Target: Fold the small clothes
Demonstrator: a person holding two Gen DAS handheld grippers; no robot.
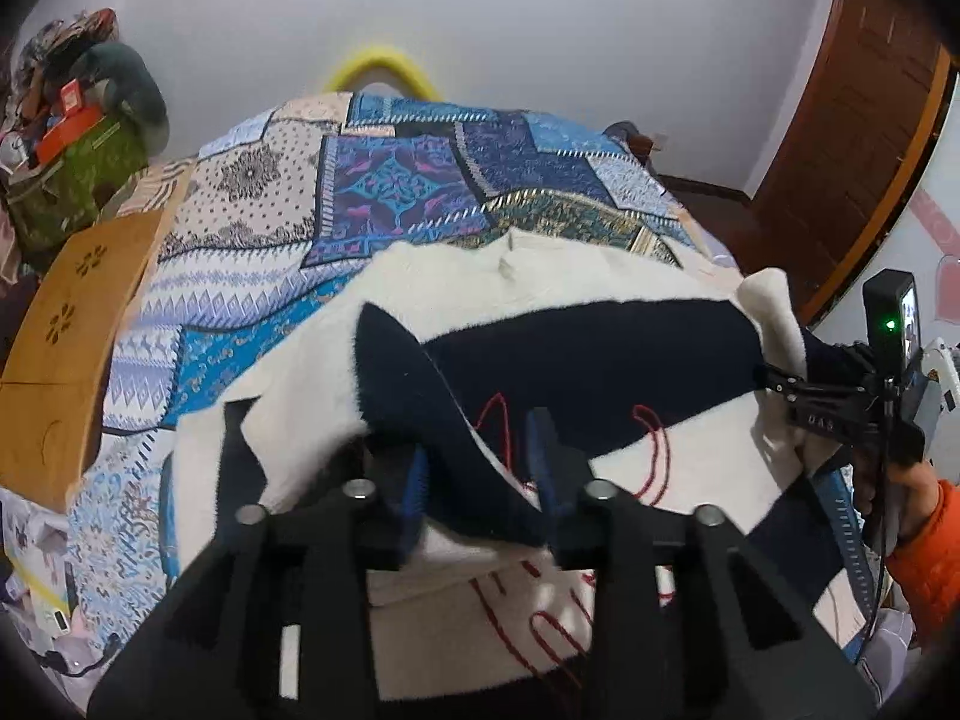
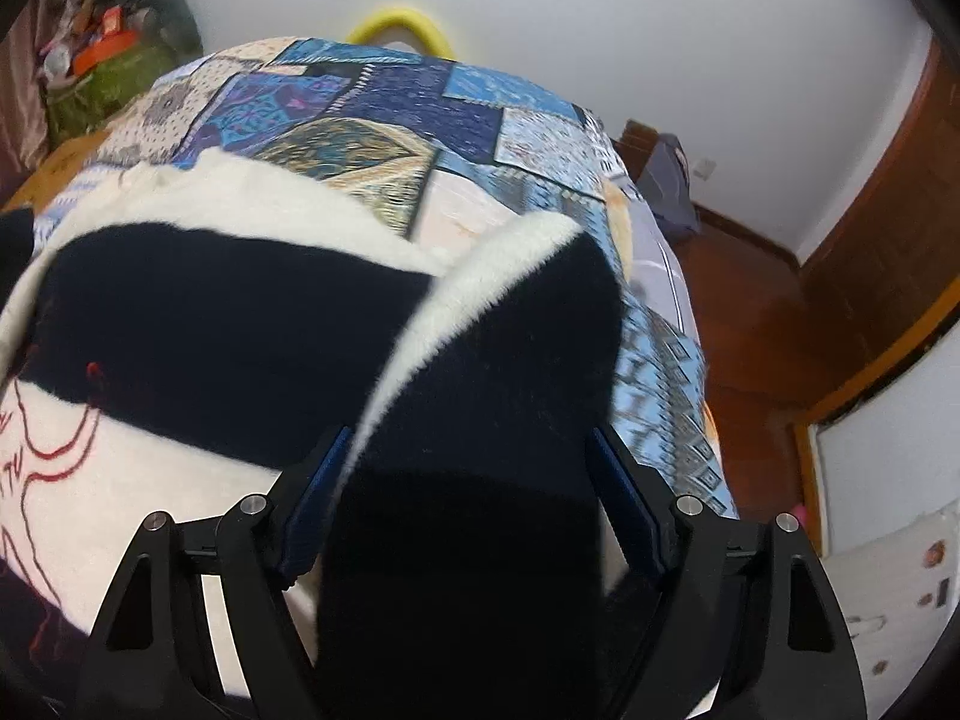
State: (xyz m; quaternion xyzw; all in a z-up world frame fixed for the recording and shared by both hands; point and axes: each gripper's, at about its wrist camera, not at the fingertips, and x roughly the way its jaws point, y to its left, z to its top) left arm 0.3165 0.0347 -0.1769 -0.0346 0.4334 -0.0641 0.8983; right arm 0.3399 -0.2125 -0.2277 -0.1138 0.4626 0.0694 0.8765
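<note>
A small cream sweater (image 1: pixel 540 276) with navy bands and red stitched lettering lies on a blue patchwork bedspread (image 1: pixel 396 180). My left gripper (image 1: pixel 480 468) is shut on a navy sleeve end (image 1: pixel 420 396) folded up over the sweater's front. My right gripper (image 2: pixel 468 480) holds the other navy-and-cream sleeve (image 2: pixel 510 360) between its blue pads, which stand fairly wide around the thick fabric. The right gripper also shows in the left wrist view (image 1: pixel 780 384) at the sweater's right edge. The sweater body fills the left of the right wrist view (image 2: pixel 210 312).
A wooden lap table (image 1: pixel 78 354) lies at the bed's left edge. A green box of clutter (image 1: pixel 66 174) stands far left. A yellow hoop (image 1: pixel 378 69) rises behind the bed. A wooden door (image 1: pixel 858 132) and brown floor (image 2: pixel 750 312) are on the right.
</note>
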